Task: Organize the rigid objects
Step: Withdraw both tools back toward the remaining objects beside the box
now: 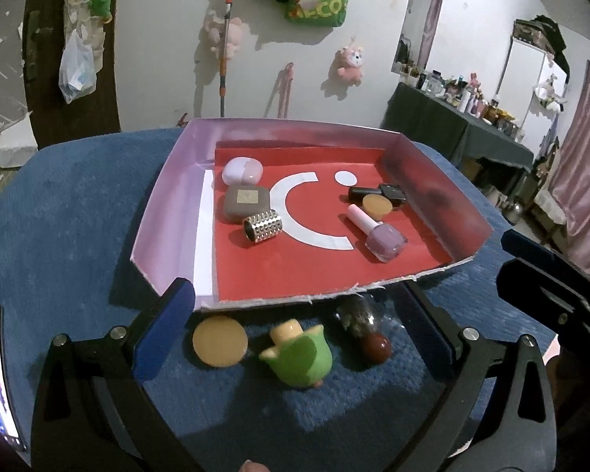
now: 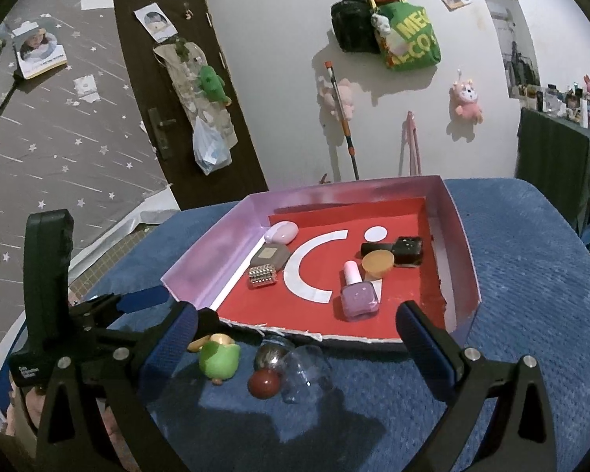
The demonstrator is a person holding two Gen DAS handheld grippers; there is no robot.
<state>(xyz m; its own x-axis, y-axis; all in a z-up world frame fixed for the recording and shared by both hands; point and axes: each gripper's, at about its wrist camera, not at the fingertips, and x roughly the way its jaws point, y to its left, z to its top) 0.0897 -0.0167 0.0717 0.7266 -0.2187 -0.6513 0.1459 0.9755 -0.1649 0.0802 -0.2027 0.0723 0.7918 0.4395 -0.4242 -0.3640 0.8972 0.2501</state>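
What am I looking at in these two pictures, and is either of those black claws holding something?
No robot: a person holds a two-finger gripper in each hand, each with a fisheye camera looking along its fingers. One picture is from the left gripper, one from the right gripper. Both are open and hold nothing. On the blue cloth sits a shallow box containing a nail polish bottle and other small items. In front of it, still outside, lie a tan disc, a green toy and a clear bottle with a red cap.

Left gripper (image 1: pixel 299 338) hanging wide open over green toy (image 1: pixel 297 358), tan disc (image 1: pixel 219 341), possibly a bottle (image 1: pixel 367 334), lying at tray's (image 1: pixel 169 204) near edge.
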